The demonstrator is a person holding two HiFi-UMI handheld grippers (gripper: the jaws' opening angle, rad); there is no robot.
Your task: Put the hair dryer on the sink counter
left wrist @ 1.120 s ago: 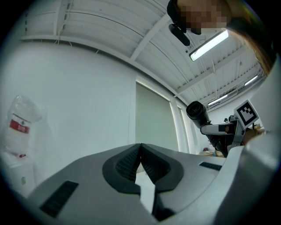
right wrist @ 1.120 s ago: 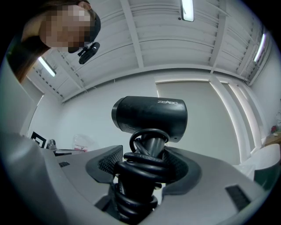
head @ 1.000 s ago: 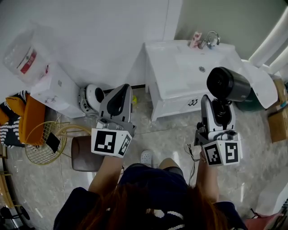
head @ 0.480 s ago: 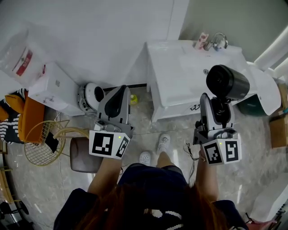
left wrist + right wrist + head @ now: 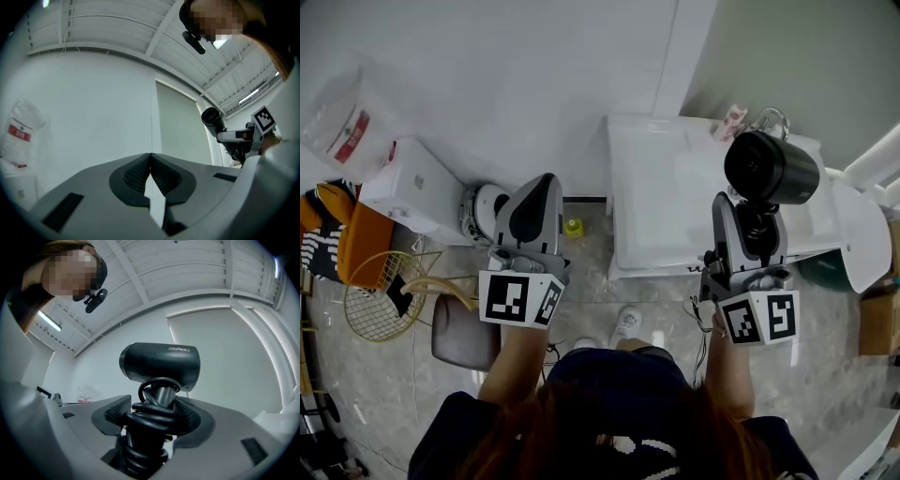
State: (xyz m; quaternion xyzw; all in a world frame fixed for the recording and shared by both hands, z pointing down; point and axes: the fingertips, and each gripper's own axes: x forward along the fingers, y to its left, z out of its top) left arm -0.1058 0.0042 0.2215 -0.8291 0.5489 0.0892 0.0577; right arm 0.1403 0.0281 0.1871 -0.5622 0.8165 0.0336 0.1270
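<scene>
A black hair dryer (image 5: 769,169) (image 5: 161,363) stands upright in my right gripper (image 5: 748,223) (image 5: 157,411), which is shut on its handle with the black cord coiled round it. In the head view the dryer's barrel hangs over the right part of the white sink counter (image 5: 661,187). My left gripper (image 5: 534,211) (image 5: 150,176) is shut with nothing between its fingertips. It hovers over the floor left of the counter, in front of the white wall.
A faucet (image 5: 769,120) and a small pink item (image 5: 731,120) sit at the counter's back. A white box (image 5: 417,192), a round white appliance (image 5: 483,211), a wire basket (image 5: 380,295) and a brown stool (image 5: 464,333) stand on the floor at left. A shoe (image 5: 628,321) steps forward.
Both grippers and the person have moved forward toward the sink counter; the dryer is over it now. The grip on the dryer is unchanged.
</scene>
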